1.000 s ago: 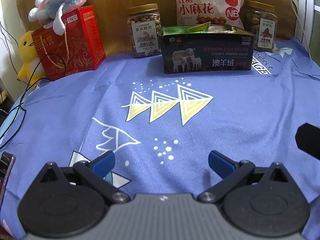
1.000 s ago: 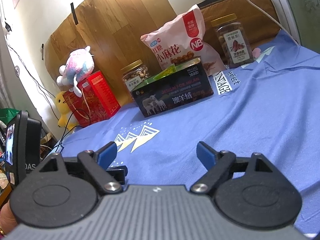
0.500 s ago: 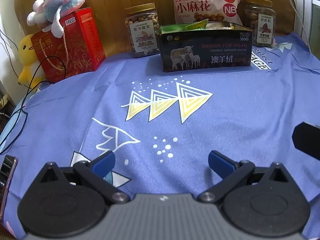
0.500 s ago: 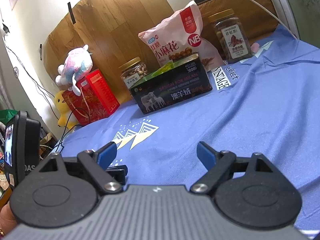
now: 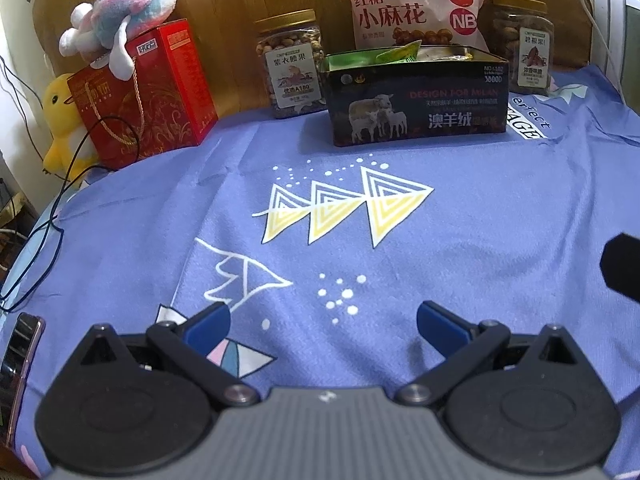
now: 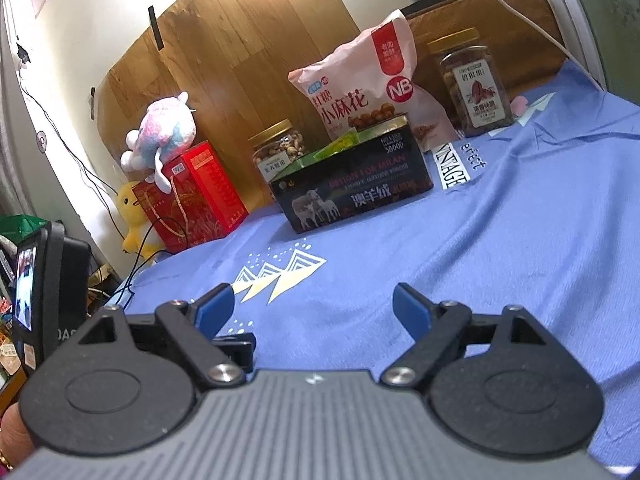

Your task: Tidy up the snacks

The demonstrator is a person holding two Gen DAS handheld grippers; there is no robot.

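Observation:
A dark tin box (image 5: 416, 104) with sheep on its side stands at the back of the blue cloth; green snack packets (image 5: 400, 53) stick out of its open top. It also shows in the right wrist view (image 6: 352, 192). Behind it leans a pink snack bag (image 5: 412, 8), with a nut jar (image 5: 292, 64) to its left and another jar (image 5: 524, 44) to its right. My left gripper (image 5: 324, 322) is open and empty, low over the cloth, far from the box. My right gripper (image 6: 312, 306) is open and empty too.
A red gift box (image 5: 148, 92) with a plush toy (image 5: 120, 12) on top and a yellow duck (image 5: 60, 120) stand at the back left. A black cable (image 5: 52, 216) hangs off the left edge. A phone (image 5: 20, 352) lies at the near left. A wooden board (image 6: 224, 56) backs the table.
Both grippers stay open and empty. The left view has shifted slightly; the right view has tilted and drawn a little lower. Nothing on the cloth has moved.

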